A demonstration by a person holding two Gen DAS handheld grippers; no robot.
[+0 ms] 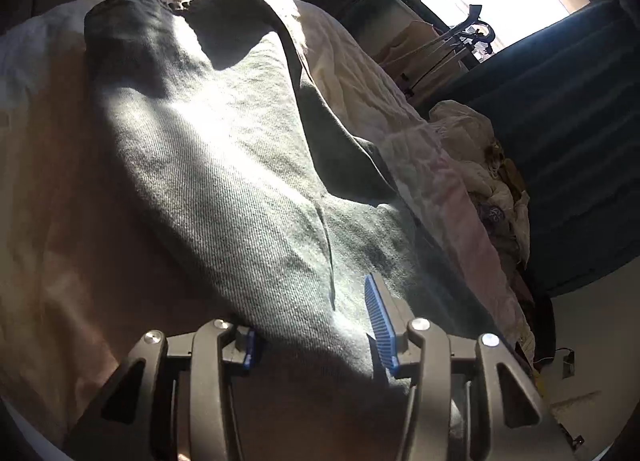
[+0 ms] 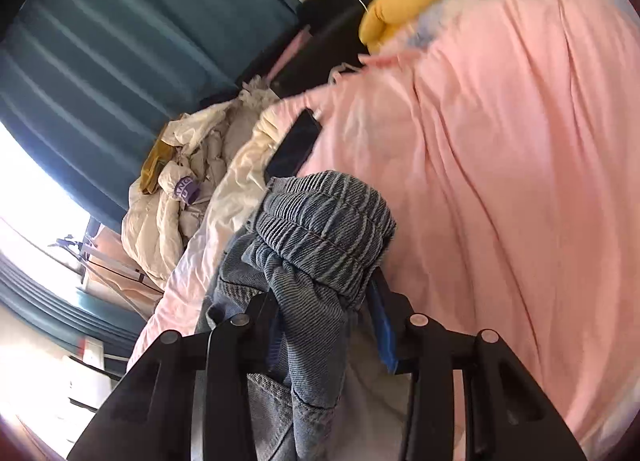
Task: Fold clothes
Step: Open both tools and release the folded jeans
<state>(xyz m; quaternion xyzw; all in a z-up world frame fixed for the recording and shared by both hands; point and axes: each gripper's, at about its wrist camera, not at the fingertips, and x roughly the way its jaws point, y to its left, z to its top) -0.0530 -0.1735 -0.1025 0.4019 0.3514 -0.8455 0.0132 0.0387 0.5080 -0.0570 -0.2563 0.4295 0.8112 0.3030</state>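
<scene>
While both grippers sit slack over the jeans (image 1: pixel 224 165) on the bed (image 2: pixel 520 181), left gripper (image 1: pixel 316 325) released, right gripper (image 2: pixel 326 325) parted around bunched denim: square the fold before regrasping.

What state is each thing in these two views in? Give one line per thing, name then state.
Jeans: spread along the bed, waistband bunched.
Left gripper: open, denim between the fingers.
Right gripper: open around the bunched denim.
Pink cover: wrinkled.
Phone: screen dark.
Cream jacket: crumpled.
Curtain: drawn aside.
</scene>
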